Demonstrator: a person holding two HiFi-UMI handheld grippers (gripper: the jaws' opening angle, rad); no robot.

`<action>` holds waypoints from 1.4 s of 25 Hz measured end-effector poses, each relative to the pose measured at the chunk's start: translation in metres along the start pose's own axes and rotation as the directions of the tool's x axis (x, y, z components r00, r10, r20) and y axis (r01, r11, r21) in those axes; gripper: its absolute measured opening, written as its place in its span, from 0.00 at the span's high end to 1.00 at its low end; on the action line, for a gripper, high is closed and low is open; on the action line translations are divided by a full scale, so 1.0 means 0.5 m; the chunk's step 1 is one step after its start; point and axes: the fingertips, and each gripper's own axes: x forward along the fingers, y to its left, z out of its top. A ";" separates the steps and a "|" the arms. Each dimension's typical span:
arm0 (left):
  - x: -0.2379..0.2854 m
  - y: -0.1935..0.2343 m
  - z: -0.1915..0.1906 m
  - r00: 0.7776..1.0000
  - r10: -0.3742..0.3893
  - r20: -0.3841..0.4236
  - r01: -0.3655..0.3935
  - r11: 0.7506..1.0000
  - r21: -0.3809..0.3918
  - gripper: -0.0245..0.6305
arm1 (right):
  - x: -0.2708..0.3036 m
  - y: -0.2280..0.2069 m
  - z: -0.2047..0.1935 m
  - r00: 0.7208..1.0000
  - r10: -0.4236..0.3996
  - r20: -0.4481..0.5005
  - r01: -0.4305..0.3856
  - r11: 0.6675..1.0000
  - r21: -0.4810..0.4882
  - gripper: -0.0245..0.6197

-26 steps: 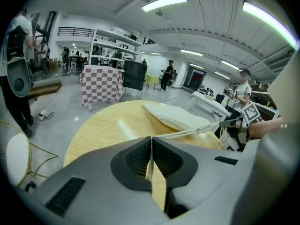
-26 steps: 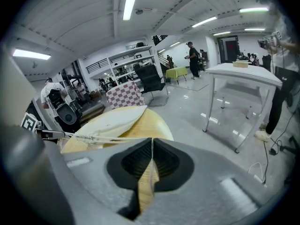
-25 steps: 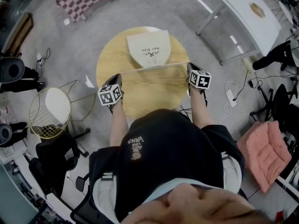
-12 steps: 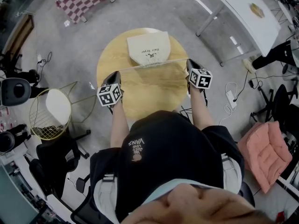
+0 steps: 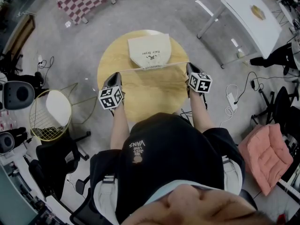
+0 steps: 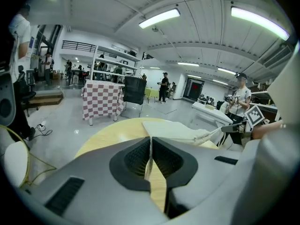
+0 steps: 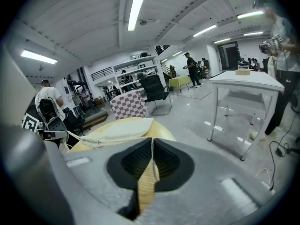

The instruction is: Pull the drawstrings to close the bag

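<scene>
The round wooden surface (image 5: 140,93) carries the cream bag (image 5: 149,49) at its far side, gathered mouth toward the person. The left tongs (image 5: 114,77) and right tongs (image 5: 189,66) each pinch a drawstring (image 5: 127,70), stretched taut sideways from that mouth

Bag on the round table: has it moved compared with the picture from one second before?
No. The bag still lies by the far rim of the round table, its mouth facing the near side, as before.
</scene>
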 end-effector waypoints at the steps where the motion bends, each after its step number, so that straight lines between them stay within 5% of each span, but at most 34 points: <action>1: 0.000 0.001 -0.002 1.000 0.001 0.003 -0.001 1.000 -0.009 0.93 | 0.001 0.001 -0.003 1.000 0.001 0.000 -0.001 1.000 0.002 0.95; 9: 0.005 0.009 -0.048 1.000 0.012 -0.012 -0.013 0.997 -0.077 0.93 | 0.010 0.004 -0.040 0.999 -0.002 -0.034 0.002 1.000 0.011 0.95; 27: 0.014 0.005 -0.089 0.998 0.007 -0.064 -0.013 0.996 -0.093 0.87 | 0.019 0.019 -0.083 0.997 0.010 -0.072 -0.011 1.000 -0.017 0.93; 35: 0.011 0.000 -0.097 0.998 -0.003 -0.063 -0.003 0.994 -0.106 0.83 | 0.020 0.025 -0.096 0.997 0.017 -0.079 -0.018 1.000 -0.008 0.83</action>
